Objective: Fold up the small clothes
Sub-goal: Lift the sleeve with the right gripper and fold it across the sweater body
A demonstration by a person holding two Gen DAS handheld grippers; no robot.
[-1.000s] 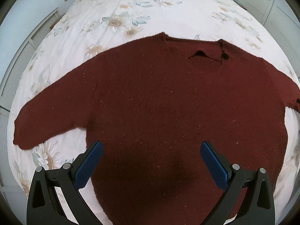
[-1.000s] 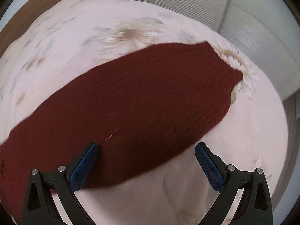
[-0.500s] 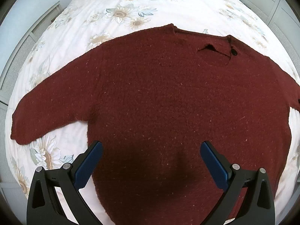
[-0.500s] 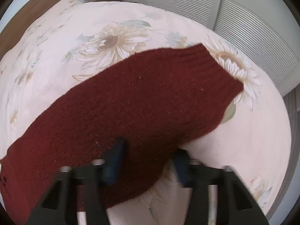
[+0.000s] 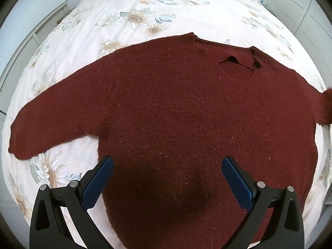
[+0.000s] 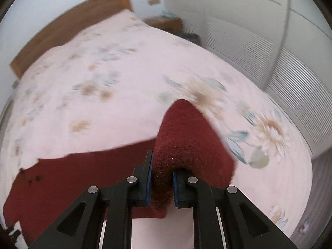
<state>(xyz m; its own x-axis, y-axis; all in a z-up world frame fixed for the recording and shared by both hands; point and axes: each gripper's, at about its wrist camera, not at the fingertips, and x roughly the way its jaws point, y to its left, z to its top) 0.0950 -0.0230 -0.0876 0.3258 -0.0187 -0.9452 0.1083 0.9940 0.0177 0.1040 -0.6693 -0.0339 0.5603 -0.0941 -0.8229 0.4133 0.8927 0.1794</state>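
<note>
No readable text, label, brand, number or sign shows in either view. The sweater [image 5: 186, 114], the bedspread [image 5: 145, 10] and the gripper frames carry no legible marking.

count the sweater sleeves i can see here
2. The left sleeve lies flat on the floral bedspread; the right sleeve is lifted, pinched in the right gripper. None looks hidden.

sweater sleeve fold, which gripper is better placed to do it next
Right. The right gripper is already shut on the sleeve and has it lifted off the bed. The left gripper is open above the sweater, holding nothing.
</note>
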